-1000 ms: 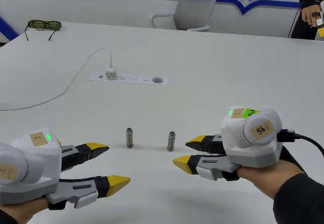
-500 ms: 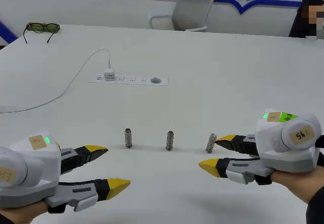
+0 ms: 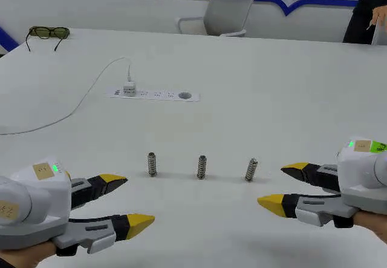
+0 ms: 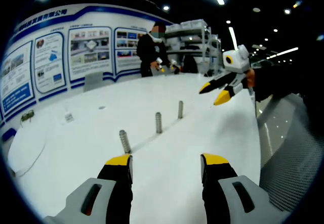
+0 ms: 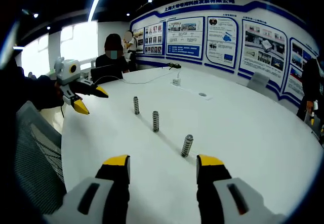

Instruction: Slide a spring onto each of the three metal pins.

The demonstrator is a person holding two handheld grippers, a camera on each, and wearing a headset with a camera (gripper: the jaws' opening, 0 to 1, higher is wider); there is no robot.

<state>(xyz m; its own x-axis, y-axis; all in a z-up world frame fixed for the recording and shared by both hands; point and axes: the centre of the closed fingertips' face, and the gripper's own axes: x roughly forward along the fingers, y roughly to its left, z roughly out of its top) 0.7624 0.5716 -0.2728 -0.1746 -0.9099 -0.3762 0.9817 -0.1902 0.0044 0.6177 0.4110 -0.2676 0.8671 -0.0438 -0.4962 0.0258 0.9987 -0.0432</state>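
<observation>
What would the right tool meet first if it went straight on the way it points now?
Probably the nearest spring: it stands ahead of the right tool, within the line of its open jaws, though depth is unclear.

Open table (image 3: 254,80) around three springs (image 3: 201,167)

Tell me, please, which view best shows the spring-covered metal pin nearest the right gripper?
The right gripper view: the grey coiled spring on its pin stands close ahead, coils distinct. The head view shows it small; the left gripper view shows it farthest away.
</observation>
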